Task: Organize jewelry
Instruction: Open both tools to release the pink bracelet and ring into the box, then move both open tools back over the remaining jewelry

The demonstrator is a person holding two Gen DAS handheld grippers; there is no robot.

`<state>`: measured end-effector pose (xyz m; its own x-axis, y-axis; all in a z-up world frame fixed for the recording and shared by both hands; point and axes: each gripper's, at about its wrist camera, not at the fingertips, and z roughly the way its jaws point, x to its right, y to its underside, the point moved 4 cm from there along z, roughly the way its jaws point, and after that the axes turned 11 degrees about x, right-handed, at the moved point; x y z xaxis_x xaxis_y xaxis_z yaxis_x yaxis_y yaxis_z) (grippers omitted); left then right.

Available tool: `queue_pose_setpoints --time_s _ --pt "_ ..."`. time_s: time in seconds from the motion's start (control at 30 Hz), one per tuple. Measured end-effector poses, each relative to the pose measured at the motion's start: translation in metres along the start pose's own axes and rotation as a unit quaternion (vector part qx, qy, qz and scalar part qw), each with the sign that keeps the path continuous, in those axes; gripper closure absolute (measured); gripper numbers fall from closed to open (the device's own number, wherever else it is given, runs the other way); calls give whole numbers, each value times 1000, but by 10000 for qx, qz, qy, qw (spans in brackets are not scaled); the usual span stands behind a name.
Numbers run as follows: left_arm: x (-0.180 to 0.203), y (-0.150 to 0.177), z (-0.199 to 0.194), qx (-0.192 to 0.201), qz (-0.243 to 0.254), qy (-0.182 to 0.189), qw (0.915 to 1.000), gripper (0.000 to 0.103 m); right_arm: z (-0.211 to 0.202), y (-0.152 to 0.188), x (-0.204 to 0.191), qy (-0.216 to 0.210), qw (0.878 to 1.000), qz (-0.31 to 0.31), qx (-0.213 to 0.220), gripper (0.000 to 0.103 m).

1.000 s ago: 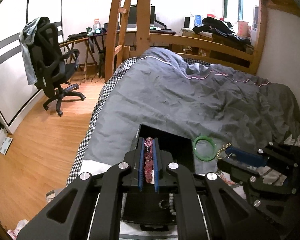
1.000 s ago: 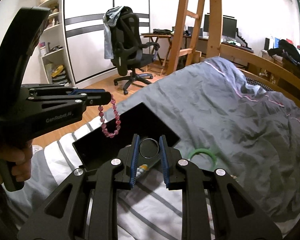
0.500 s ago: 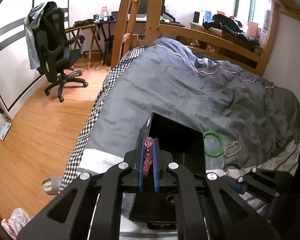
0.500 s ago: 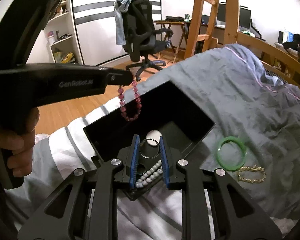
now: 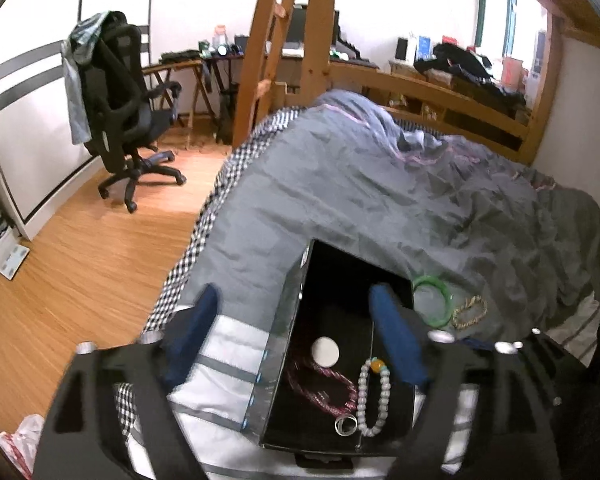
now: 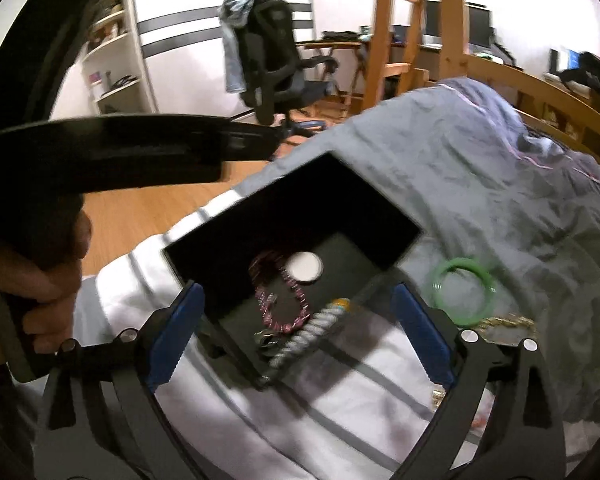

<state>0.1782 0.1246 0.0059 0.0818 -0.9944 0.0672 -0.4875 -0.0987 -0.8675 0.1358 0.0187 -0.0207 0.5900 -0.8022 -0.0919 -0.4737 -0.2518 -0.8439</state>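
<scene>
A black open box (image 5: 278, 360) (image 6: 300, 204) rests on the bed. Inside lie a pink bead bracelet (image 5: 320, 386) (image 6: 278, 300), a pale bead bracelet (image 5: 374, 396) (image 6: 312, 330), a silver ring (image 5: 345, 426) (image 6: 266, 338) and a white disc (image 5: 325, 352) (image 6: 304, 267). My left gripper (image 5: 296, 328) hangs over the box, its jaws opening wide and gripping nothing. My right gripper (image 6: 300, 336) hovers over the box's near corner, its jaws also opening, with nothing pressed between the pads. A green bangle (image 5: 432, 300) (image 6: 464, 292) and a gold bracelet (image 5: 469, 311) (image 6: 508, 322) lie on the duvet beside the box.
The grey duvet (image 5: 380, 200) covers the bed, with a striped white sheet (image 6: 320, 408) under the box. A hand (image 6: 40, 272) holds the left gripper's handle at the left. A black office chair (image 5: 116, 104) stands on the wooden floor, and a wooden ladder (image 5: 284, 40) rises behind the bed.
Both grippers have gone from shut to wide open. The pink bracelet has dropped from the left gripper into the box, and the silver ring has dropped from the right gripper into it.
</scene>
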Motion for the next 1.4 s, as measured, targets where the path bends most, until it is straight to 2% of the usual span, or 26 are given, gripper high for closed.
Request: queue_pose_setpoints --time_s 0.13,0.27,0.37,0.5,0.67,0.9,1.13,1.17,1.27,1.4 --pt "7 -3 -5 166 -17 162 9997 8 -20 1 38 461 9987 182 73 4" --pt "26 1 -3 183 152 401 9989 8 -39 0 81 951 9948 327 133 4" --pt "47 6 -2 172 214 761 9967 7 -50 3 110 1243 9914 396 126 4" --pt "76 17 1 98 372 1132 9928 7 -63 8 144 1543 9864 549 112 4" --pt "109 35 6 -109 708 1421 9873 7 -69 11 163 1691 9835 627 165 4" --pt "156 70 15 -488 1179 1808 9752 7 -66 20 182 1738 9815 784 155 4" --pt "187 101 29 -835 1513 1966 9651 7 -40 41 220 1402 9785 1510 85 5" --pt "189 103 32 -876 1508 1978 9646 7 -35 44 224 1351 9772 1638 56 8" --pt "196 110 52 -966 1461 1894 9662 7 -15 52 235 1064 9729 2050 -83 29" --pt "199 114 82 -1001 1343 1573 9732 8 7 62 238 973 9709 2165 -330 39"
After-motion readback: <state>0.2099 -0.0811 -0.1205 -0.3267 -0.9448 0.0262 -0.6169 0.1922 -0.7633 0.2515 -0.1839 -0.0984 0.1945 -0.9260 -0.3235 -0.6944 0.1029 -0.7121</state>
